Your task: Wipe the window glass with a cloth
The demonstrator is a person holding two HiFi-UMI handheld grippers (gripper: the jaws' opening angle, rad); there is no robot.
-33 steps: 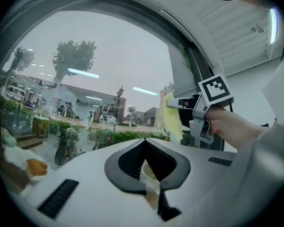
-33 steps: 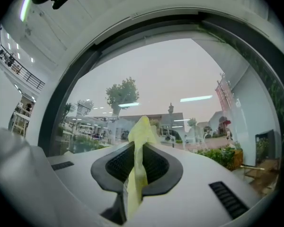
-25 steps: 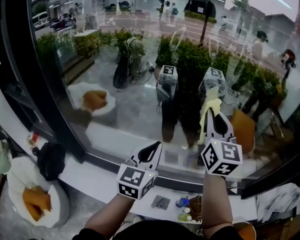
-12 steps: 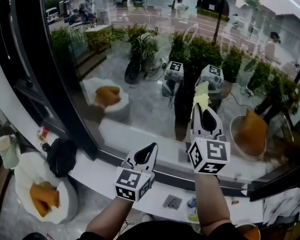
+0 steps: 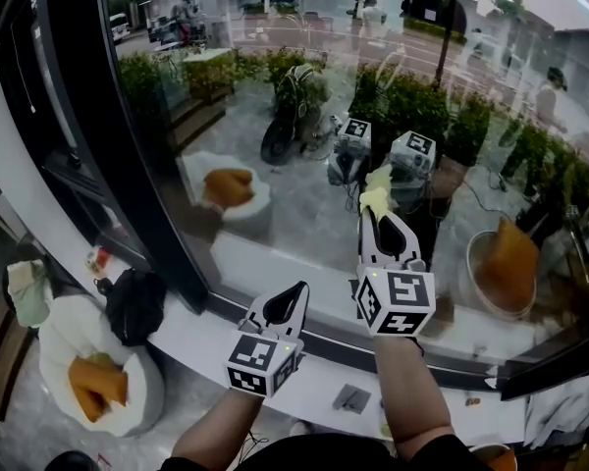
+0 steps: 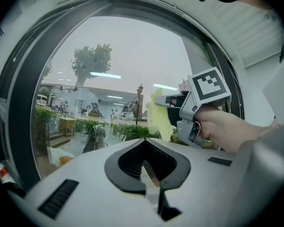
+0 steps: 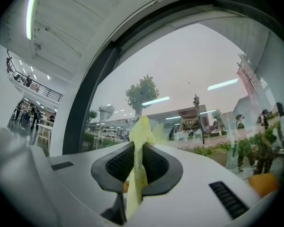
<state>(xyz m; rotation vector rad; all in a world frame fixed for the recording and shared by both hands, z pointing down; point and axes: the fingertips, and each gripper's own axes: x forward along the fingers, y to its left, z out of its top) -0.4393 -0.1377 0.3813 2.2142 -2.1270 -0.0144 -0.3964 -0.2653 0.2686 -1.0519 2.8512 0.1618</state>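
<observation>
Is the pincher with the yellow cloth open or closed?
Closed: the right gripper has its jaws pinched on the yellow cloth, which pokes out past them.

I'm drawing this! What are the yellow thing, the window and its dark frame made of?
The yellow cloth, pinched in the right tongs, looks like thin soft fabric: it creases and flops. The window glass is clear and shiny: it shows the street and mirrors the tongs. The frame looks like smooth dark metal, maybe plastic.
</observation>
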